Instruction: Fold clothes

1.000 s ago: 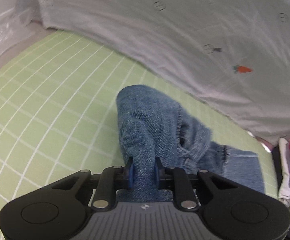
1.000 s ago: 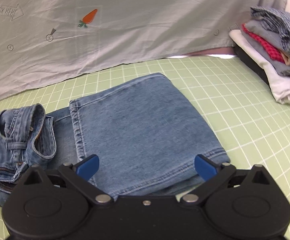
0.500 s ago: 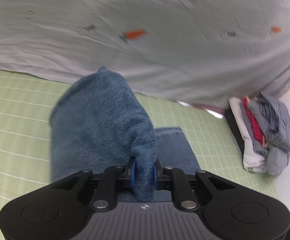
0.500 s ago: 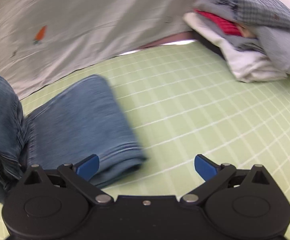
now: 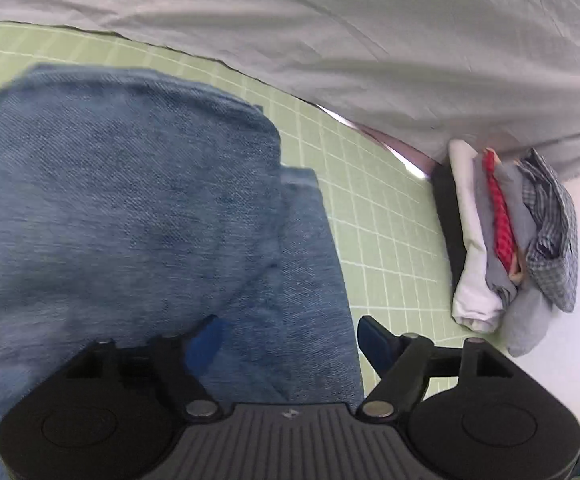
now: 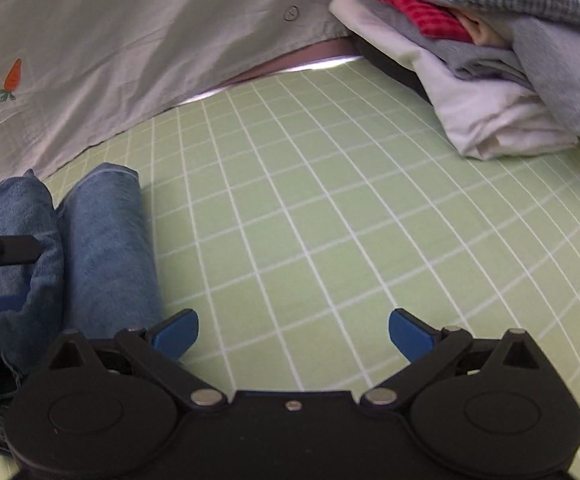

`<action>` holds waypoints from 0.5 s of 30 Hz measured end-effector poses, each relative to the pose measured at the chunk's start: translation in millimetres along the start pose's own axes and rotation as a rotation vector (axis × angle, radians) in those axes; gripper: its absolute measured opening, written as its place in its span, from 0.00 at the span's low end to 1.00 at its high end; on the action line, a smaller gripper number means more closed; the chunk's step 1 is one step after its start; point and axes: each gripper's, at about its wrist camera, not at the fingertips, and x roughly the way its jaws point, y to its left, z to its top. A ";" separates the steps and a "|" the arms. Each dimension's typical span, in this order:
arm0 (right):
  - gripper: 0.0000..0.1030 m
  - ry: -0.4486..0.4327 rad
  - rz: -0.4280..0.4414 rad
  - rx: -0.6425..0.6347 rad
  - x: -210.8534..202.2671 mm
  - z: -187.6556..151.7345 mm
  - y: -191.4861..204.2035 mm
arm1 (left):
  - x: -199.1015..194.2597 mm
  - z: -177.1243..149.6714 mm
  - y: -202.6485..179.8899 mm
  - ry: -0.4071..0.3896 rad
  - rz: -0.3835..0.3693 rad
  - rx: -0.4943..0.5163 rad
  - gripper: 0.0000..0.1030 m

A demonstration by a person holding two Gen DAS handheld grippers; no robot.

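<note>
Blue jeans (image 5: 130, 216) lie folded on the green grid mat (image 5: 373, 216), an upper layer doubled over a lower one (image 5: 313, 280). My left gripper (image 5: 290, 342) stands open just above them, its left fingertip (image 5: 206, 344) partly blurred against the denim and its right fingertip (image 5: 373, 340) at the jeans' right edge. In the right wrist view the jeans (image 6: 106, 248) sit at the far left, with part of the left gripper (image 6: 2, 248) resting on them. My right gripper (image 6: 293, 332) is open over bare mat (image 6: 329, 220), to the right of the jeans, holding nothing.
A stack of folded clothes (image 6: 489, 60), white, grey, red and checked, sits at the mat's far right corner (image 5: 509, 240). A grey sheet with a carrot print (image 6: 130, 40) hangs along the back edge. A white surface (image 5: 569, 360) borders the mat on the right.
My left gripper carried the denim fold to the right over the lower layer and opened, letting it go. My right gripper, open throughout, swung right off the jeans to bare mat.
</note>
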 end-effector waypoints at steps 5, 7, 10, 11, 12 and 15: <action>1.00 -0.029 0.066 -0.039 -9.8 9.7 26.5 | -54.3 4.6 -7.8 -0.139 0.118 0.164 0.87; 1.00 -0.030 0.101 -0.055 -11.0 13.1 39.5 | -73.7 3.0 -2.8 -0.186 0.199 0.205 0.91; 1.00 -0.032 0.155 -0.080 -12.7 18.2 59.0 | -84.8 3.9 19.1 -0.200 0.340 0.163 0.92; 1.00 -0.033 0.173 -0.089 -13.2 20.0 65.5 | -86.0 2.7 30.0 -0.192 0.364 0.124 0.92; 1.00 -0.033 0.190 -0.097 -13.8 21.7 72.0 | -86.9 1.2 41.5 -0.182 0.384 0.083 0.92; 0.99 -0.034 0.245 -0.121 -15.1 26.7 91.3 | -91.5 -5.4 72.4 -0.158 0.437 -0.010 0.92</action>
